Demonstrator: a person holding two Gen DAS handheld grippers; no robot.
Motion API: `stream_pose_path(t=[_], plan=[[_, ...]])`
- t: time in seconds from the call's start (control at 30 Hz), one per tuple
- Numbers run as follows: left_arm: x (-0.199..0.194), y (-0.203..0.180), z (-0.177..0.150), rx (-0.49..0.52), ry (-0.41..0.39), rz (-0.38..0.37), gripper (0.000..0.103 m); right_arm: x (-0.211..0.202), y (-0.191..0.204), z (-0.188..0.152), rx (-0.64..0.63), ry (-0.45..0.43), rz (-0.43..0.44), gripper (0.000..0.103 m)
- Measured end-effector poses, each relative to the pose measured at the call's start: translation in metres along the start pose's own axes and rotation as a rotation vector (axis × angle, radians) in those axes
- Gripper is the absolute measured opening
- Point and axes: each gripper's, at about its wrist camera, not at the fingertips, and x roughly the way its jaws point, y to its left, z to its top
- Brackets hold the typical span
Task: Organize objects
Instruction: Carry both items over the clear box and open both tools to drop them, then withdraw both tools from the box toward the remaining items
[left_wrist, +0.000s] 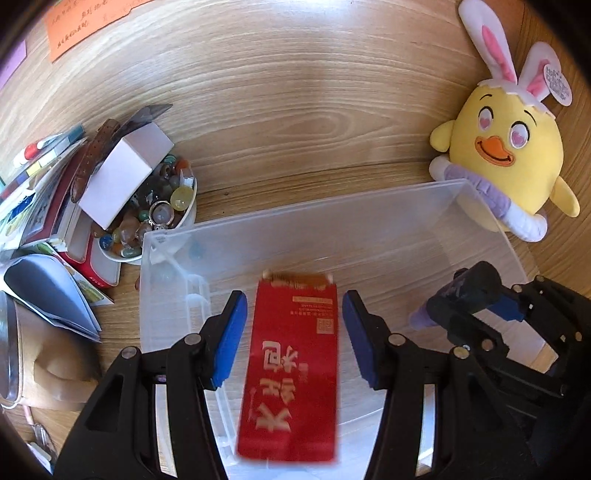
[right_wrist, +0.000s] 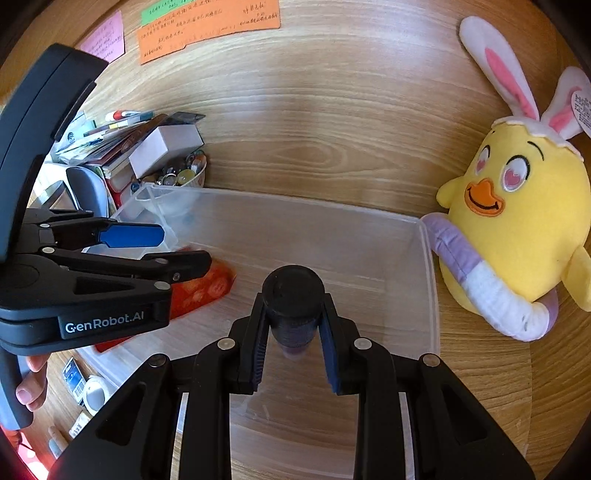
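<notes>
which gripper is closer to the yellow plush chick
Right. The right gripper works at the clear plastic bin's end beside the yellow plush chick; the left gripper is farther away.

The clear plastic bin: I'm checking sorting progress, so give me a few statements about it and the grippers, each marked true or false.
1. A red envelope lies in the clear plastic bin. True.
2. The right gripper is empty. False: it is shut on a black-capped bottle.
3. The left gripper pinches the envelope. False: its pads stand apart on either side of it.
4. A yellow chick plush sits inside the bin. False: it sits outside, by a corner.
5. A bowl of beads sits outside the bin. True.
</notes>
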Motion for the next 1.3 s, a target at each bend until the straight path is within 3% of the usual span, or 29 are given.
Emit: stream_pose_path(t=[0.2, 0.3, 0.57, 0.67, 0.77, 1.03, 1.3], plan=[[-0.017, 0.004, -0.002, -0.017, -0.032, -0.025, 0.054, 0.001, -0.003, 0.001, 0.023, 0.029, 0.029, 0.026], [-0.032, 0.006, -0.004, -0.019, -0.065, -0.029, 0.058, -0.004, -0.002, 0.001, 0.025, 0.018, 0.023, 0.035], [-0.080, 0.013, -0.023, -0.003, -0.170, -0.012, 0.090, -0.045, 0.002, 0.002, 0.003, -0.069, -0.016, 0.075], [-0.102, 0.017, -0.035, -0.005, -0.203, -0.011, 0.093, -0.065, 0.003, -0.002, 0.004, -0.100, -0.019, 0.082], [-0.113, 0.016, -0.048, -0.003, -0.225, 0.001, 0.099, -0.079, 0.002, -0.007, 0.015, -0.109, -0.006, 0.083], [-0.132, 0.019, -0.088, 0.000, -0.240, 0.014, 0.100, -0.122, 0.010, -0.040, -0.022, -0.168, 0.013, 0.085], [-0.130, 0.027, -0.139, -0.026, -0.188, 0.018, 0.101, -0.142, 0.019, -0.078, -0.046, -0.179, 0.016, 0.086]])
